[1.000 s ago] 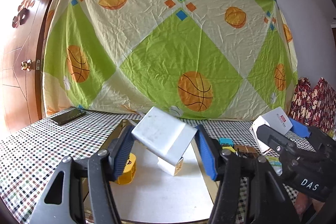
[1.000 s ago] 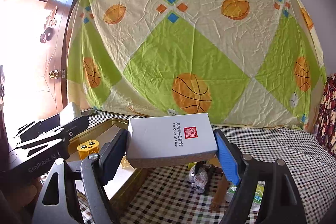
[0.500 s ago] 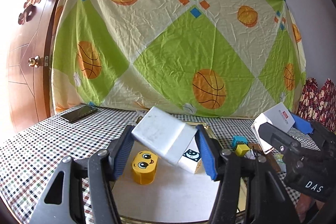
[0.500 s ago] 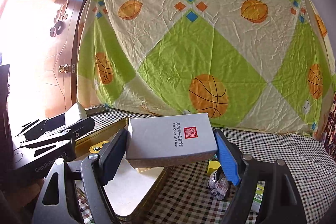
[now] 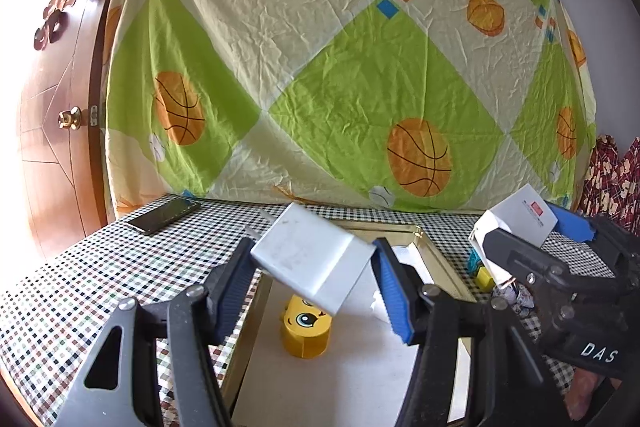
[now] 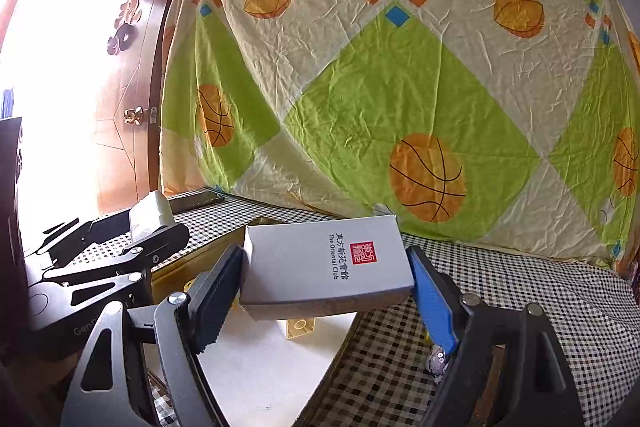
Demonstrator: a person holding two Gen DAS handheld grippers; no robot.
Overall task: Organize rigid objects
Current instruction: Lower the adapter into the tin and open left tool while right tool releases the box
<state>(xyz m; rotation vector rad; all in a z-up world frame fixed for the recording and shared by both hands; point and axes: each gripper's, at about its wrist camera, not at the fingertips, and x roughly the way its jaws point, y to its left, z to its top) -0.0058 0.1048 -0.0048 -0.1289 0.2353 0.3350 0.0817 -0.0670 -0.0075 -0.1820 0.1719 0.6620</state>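
your left tool point(image 5: 314, 281) grasps the white charger point(image 5: 308, 259) above the tray point(image 5: 430, 247); your right tool point(image 6: 326, 291) grasps the grey box point(image 6: 320, 263). a yellow block point(image 5: 306, 329) below the left tool is already in; both held things are not yet placed.

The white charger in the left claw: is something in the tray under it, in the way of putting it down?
Yes. A yellow block stands in the tray directly below the charger; the floor around the block is bare.
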